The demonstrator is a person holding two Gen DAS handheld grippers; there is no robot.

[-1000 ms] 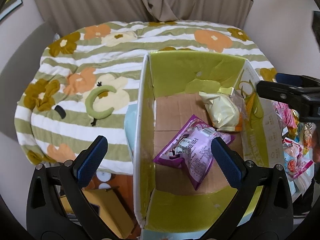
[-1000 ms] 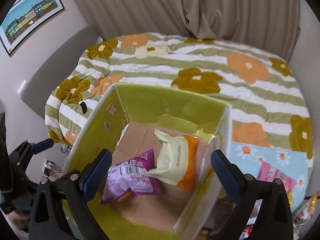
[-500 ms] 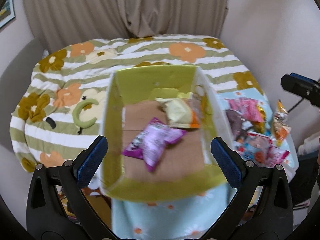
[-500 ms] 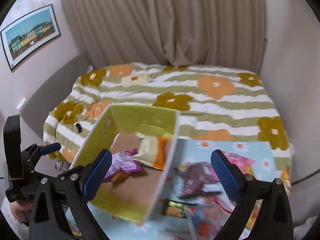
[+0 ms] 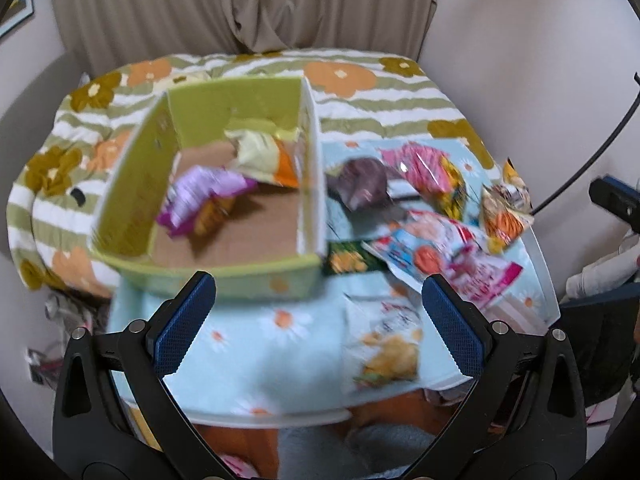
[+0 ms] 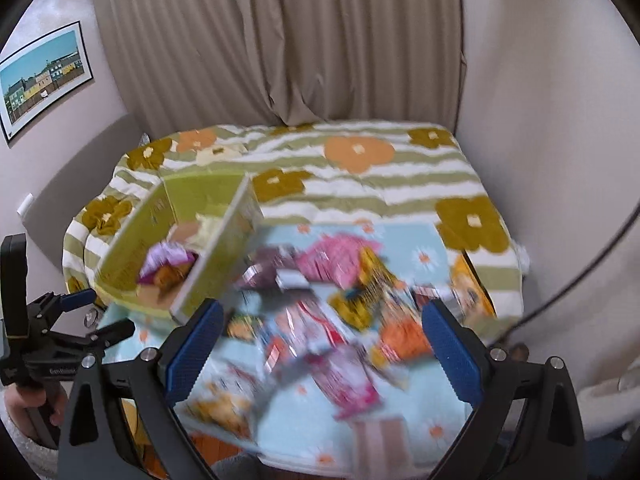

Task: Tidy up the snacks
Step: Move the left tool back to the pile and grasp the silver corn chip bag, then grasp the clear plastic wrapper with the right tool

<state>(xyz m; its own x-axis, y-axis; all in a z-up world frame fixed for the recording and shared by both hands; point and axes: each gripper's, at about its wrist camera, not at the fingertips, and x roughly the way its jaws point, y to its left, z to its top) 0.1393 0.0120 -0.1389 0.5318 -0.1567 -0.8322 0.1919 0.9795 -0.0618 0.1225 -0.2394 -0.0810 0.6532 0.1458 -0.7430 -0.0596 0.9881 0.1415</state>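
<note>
While both claws hang above the near edge of the small table point(image 5: 256, 364), each stands spread wide with nothing between its blue pads. Just ahead of the left gripper point(image 5: 319, 320), slightly toward its right finger, lies a pale chip bag point(image 5: 386, 344) on the daisy-print cloth. Beyond the right gripper point(image 6: 320, 338) the loose snack packets point(image 6: 340, 312) lie scattered and blurred: pink, orange, yellow, a dark purple one. Farther off, ahead and left of both claws, sits the green cardboard box point(image 5: 136, 184), holding a purple packet point(image 5: 200, 196) and a cream-and-orange packet point(image 5: 264, 156). Behind it all spreads a striped flower quilt point(image 6: 360, 184), then beige curtains point(image 6: 280, 40). A hand point(image 6: 24, 404) grips the left tool's handle at the right view's left edge.
</note>
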